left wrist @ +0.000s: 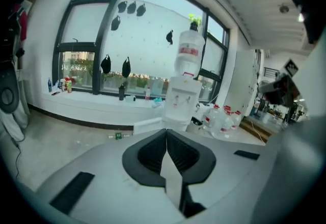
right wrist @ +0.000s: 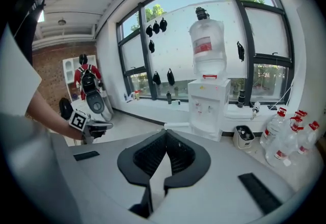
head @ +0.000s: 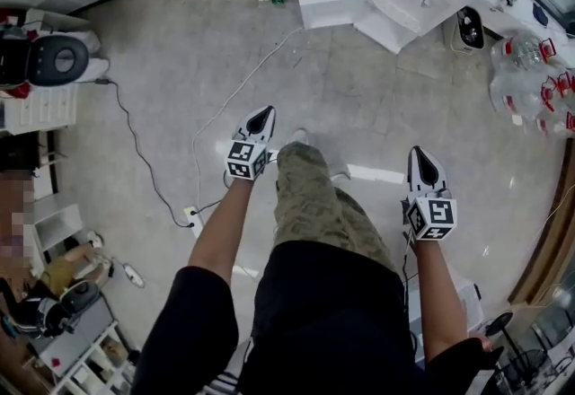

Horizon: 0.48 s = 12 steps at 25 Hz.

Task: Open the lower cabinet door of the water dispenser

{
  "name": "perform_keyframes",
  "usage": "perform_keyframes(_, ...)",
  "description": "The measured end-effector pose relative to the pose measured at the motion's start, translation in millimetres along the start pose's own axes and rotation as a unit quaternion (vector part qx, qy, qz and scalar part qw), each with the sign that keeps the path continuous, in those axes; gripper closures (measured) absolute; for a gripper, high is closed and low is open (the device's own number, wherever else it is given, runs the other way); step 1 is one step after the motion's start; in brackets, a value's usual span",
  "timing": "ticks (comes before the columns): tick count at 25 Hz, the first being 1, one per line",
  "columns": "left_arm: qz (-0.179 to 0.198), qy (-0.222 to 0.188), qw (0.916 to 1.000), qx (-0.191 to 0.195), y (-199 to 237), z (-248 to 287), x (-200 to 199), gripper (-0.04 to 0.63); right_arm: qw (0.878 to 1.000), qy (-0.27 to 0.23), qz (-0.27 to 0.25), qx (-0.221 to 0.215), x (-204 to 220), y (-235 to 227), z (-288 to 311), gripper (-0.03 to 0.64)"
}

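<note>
Your left tool (head: 263,115) and right tool (head: 422,155) are both pressed together, pinching nothing, and hang above the floor (head: 359,97). Each carries a cube (head: 241,160) of black-and-white square markers. The dispenser (right wrist: 209,106) stands well ahead by the window (right wrist: 178,39). Its bottle (right wrist: 208,45) has a red label too small to read. Its lower door (head: 332,9) seems swung out sideways.

Bright window (right wrist: 204,39) daylight, strong fisheye distortion, dark corners
</note>
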State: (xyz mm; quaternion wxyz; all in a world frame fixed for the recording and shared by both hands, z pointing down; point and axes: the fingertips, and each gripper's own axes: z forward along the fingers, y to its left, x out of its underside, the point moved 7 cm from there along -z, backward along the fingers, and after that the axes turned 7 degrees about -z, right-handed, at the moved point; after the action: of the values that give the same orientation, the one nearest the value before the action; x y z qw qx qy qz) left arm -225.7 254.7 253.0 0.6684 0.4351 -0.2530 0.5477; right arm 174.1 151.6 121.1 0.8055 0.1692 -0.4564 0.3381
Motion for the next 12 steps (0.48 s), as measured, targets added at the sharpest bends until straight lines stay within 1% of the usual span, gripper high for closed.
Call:
perform_keyframes(3, -0.012, -0.041, 0.9991, 0.000, -42.0, -27.1, -56.7, 0.591, 1.000, -0.018, 0.015, 0.005, -16.8, -7.5, -18.2, 0.618)
perform_keyframes(5, -0.020, -0.060, 0.9980, 0.001, -69.4, -47.6, -88.5, 0.591, 0.999, -0.022, 0.027, 0.006, -24.4, -10.5, -31.0, 0.618)
perform_keyframes(9, -0.026, -0.088, 0.9957, 0.005, -116.8, -78.8, -136.4, 0.591, 0.998, -0.025, 0.045, 0.019, -37.6, -16.9, -58.7, 0.618)
perform_keyframes(12, -0.019, -0.091, 0.9955, 0.018, -144.6, -94.6, -165.2, 0.591, 0.996, -0.038, 0.057, 0.053, -49.5, -19.5, -83.8, 0.618)
